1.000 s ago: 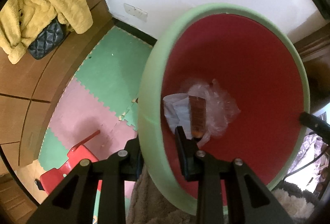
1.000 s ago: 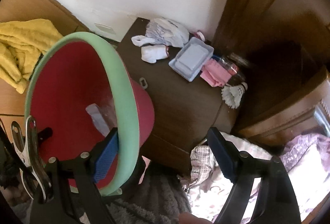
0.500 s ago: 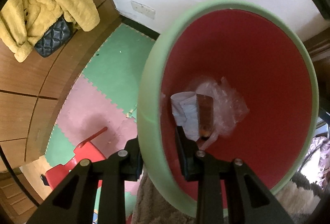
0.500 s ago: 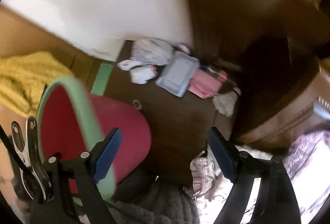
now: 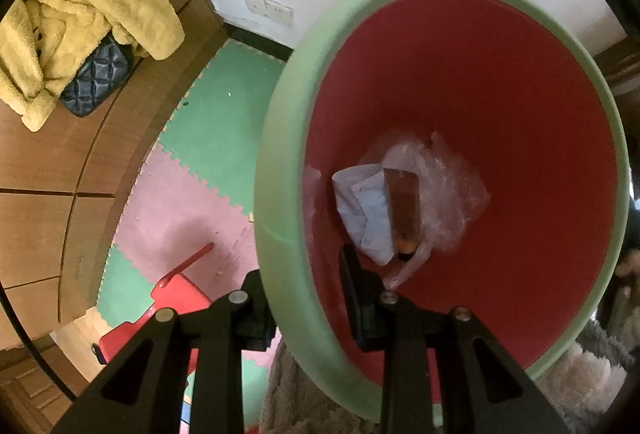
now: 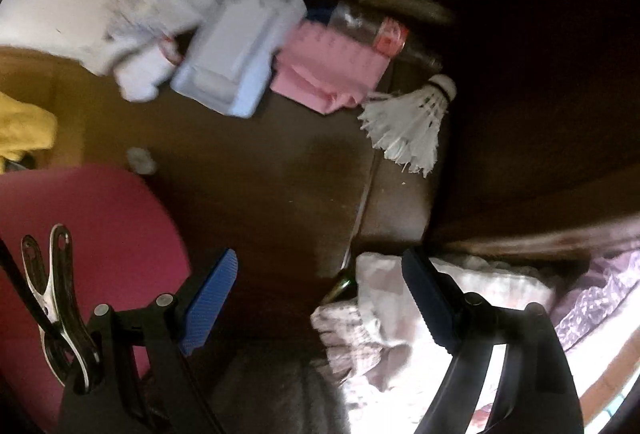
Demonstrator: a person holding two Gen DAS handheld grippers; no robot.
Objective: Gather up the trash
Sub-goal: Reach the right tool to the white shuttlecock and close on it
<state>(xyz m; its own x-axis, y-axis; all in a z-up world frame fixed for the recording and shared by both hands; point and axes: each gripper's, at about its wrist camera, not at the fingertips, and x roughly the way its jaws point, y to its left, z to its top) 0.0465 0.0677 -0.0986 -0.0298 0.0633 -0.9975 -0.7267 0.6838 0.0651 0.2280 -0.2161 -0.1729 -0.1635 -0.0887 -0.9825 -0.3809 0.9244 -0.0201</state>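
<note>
Left claw (image 5: 304,298) is clamping the bin's green rim (image 5: 280,170).
Right claw (image 6: 316,298) is hanging wide apart above the dark counter (image 6: 256,170), the shuttlecock (image 6: 412,122) lying beyond its fingertips; trash (image 5: 400,202) sits inside the bin.

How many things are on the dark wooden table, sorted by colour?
White: 3, a plastic bag, a sock and a shuttlecock
Pale blue: 1, a tray
Pink: 1, a cloth
Clear: 1, a bottle
Total: 6; a small blurred thing near the bucket is left out.
</note>
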